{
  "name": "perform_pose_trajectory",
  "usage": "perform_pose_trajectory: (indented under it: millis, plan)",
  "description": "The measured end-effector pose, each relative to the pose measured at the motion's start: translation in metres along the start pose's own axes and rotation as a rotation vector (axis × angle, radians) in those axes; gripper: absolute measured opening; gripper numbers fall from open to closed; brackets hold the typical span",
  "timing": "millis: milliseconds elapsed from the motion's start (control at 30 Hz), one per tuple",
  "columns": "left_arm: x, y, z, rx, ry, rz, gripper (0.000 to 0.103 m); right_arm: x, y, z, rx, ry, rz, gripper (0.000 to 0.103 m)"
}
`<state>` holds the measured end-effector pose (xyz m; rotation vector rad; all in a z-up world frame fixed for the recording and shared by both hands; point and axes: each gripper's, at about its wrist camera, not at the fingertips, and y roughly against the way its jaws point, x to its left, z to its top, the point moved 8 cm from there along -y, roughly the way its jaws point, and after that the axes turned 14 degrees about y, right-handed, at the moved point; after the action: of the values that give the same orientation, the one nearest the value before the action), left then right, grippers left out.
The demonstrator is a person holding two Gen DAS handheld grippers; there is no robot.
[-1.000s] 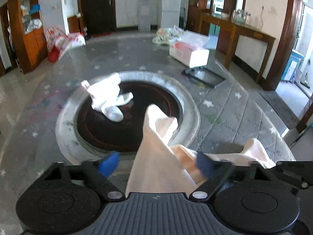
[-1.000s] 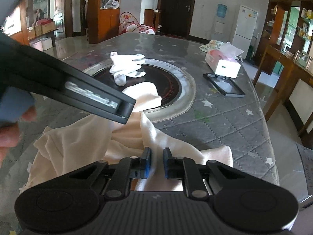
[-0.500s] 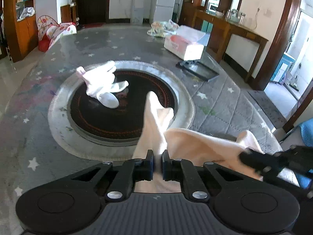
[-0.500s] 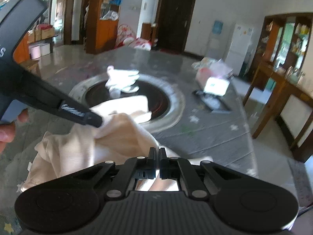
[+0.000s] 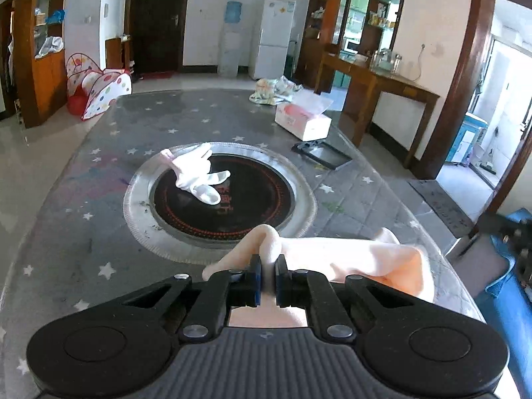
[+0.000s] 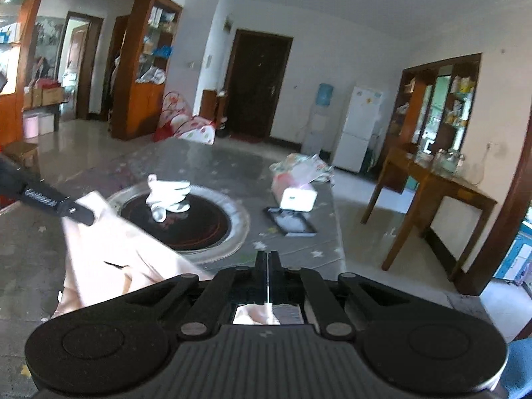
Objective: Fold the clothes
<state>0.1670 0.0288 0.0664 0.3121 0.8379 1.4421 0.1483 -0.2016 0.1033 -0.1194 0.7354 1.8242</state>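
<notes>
Since a second ago both claws have closed and risen, lifting the cream garment (image 5: 349,256) off the counter (image 5: 83,232); then it lay slack by the round inset, with the left claw wide around a fold. Now the left claw (image 5: 267,279) is pinched narrow on a bunched fold, and the right claw (image 6: 267,277) is shut tight on another edge, cloth showing just behind its fingers. The counter wears a grey quilted cover with white stars, around a dark round hotplate (image 5: 226,199) ringed in silver. White gloves (image 5: 196,176) lie on the hotplate; a tissue box (image 5: 302,121) and a black tray (image 5: 321,154) sit farther back. Beyond are a white fridge (image 5: 272,51), a dark door (image 5: 154,21) and wooden shelving. The garment hangs stretched between the claws, its long axis running side to side across the near counter edge.
</notes>
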Motion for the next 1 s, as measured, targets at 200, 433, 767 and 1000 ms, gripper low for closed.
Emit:
perform_pose_trajectory:
  millis: [200, 433, 767, 1000]
  plan:
    - [0.006, 0.028, -0.027, 0.014, 0.007, -0.042, 0.008, 0.014, 0.021, -0.004, 0.008, 0.009, 0.097, 0.009]
    - [0.016, 0.045, -0.062, 0.017, -0.012, -0.049, 0.008, 0.077, 0.006, -0.005, 0.0, 0.155, 0.224, 0.034]
    - [0.029, 0.045, -0.076, 0.032, 0.008, -0.058, 0.01, 0.119, -0.05, -0.02, 0.074, 0.334, 0.258, 0.022]
    - [0.029, 0.038, -0.08, 0.037, 0.008, -0.057, 0.018, 0.09, -0.032, -0.018, 0.029, 0.262, 0.171, 0.0]
